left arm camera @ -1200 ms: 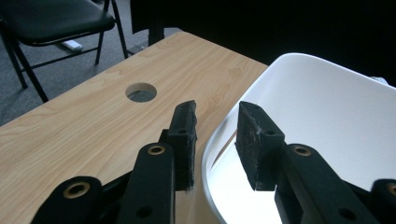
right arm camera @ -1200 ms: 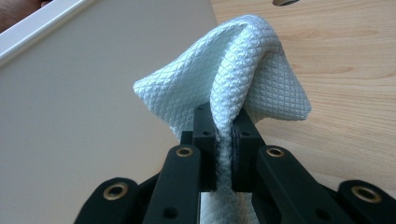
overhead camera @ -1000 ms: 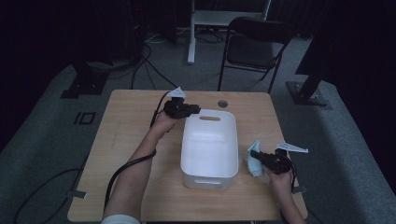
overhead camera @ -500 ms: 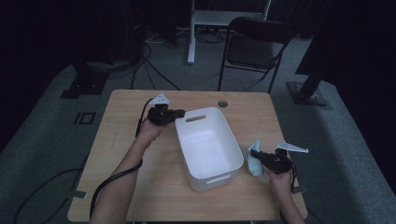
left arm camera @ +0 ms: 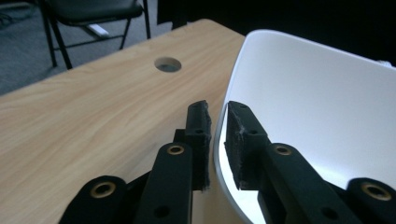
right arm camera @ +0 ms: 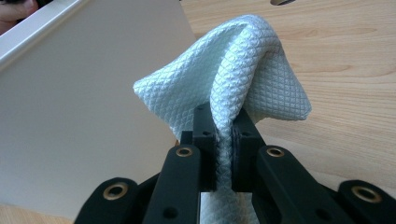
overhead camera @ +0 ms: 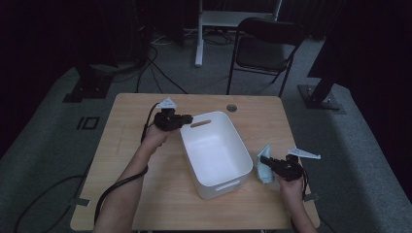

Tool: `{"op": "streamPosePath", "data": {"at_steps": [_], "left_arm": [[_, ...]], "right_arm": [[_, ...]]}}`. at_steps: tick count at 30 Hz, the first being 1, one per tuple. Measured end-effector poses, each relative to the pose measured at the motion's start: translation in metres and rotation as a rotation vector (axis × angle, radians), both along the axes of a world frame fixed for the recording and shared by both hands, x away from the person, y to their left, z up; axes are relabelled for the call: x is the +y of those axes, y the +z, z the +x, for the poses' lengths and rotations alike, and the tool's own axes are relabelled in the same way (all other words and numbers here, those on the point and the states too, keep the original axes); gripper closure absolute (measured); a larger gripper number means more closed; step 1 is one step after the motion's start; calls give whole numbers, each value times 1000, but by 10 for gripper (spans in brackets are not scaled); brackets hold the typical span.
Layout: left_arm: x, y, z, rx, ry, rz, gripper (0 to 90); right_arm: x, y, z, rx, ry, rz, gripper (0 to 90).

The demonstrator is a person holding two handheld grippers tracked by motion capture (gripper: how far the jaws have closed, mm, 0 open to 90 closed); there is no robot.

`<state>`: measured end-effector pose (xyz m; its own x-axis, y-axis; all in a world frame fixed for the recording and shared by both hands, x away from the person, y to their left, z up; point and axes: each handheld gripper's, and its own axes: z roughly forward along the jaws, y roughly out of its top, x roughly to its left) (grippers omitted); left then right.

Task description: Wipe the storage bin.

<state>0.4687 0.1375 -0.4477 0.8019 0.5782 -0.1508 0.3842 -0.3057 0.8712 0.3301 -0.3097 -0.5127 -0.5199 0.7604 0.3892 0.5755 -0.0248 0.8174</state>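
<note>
Between your left gripper's jaws: the rim of the white bin, one pad outside the wall, one inside, closed on it. The figures say those jaws have just eased open a touch, yet the rim stays between the pads. The bin reads as thin moulded plastic, light, stiff enough to swing from one corner, but smooth and glossy, so expect it to slip if you pull hard. The rim lip is the sound hold; the handle slot just beyond your left gripper is the other option.

In your right gripper: the pale blue cloth, pinched tight in a gathered fold, the loose part billowing above the jaws. It is soft, waffle-textured, grippy and weightless; it will drape and drag, so hold it bunched as now. It hangs just beside the bin's outer wall, at the near right corner, over the wooden table.

Against the earlier frames: the bin lay upside down, bottom up, a second ago; now it stands open side up and skewed across the table. Your left hand has shifted to the far left corner. Your right gripper and cloth sit where they were.
</note>
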Motion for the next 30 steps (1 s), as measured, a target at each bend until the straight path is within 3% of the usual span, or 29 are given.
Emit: {"op": "streamPosePath", "data": {"at_steps": [4,9,11,13,14,16,19,22,27,28,30], "left_arm": [[1,-1,-1,-9,7,-9,833],[9,-1,-10,-32,51,7,863],[15,0,-20,-40,115,27,865],[20,0,-26,-34,165,27,864],[20,0,-26,-34,165,27,864],[25,0,-38,-35,230,28,863],[27,-1,-44,-20,263,17,859],[32,-1,-61,-41,265,42,848],[36,0,-79,-32,293,54,833],[36,0,-79,-32,293,54,832],[40,-2,-96,-20,298,28,794]], "right_arm": [[-1,0,0,-1,-2,3,835],[-2,-1,1,2,-4,2,835],[-2,-1,1,2,-4,3,835],[-2,-1,1,2,-5,2,835],[-1,-1,1,1,-6,0,835],[-1,-1,1,2,-5,2,835],[0,-1,1,2,-3,2,835],[1,0,0,3,-2,1,835],[1,0,0,0,-2,2,835],[1,0,0,0,-2,2,835],[1,1,-1,-2,-3,3,835]]}}
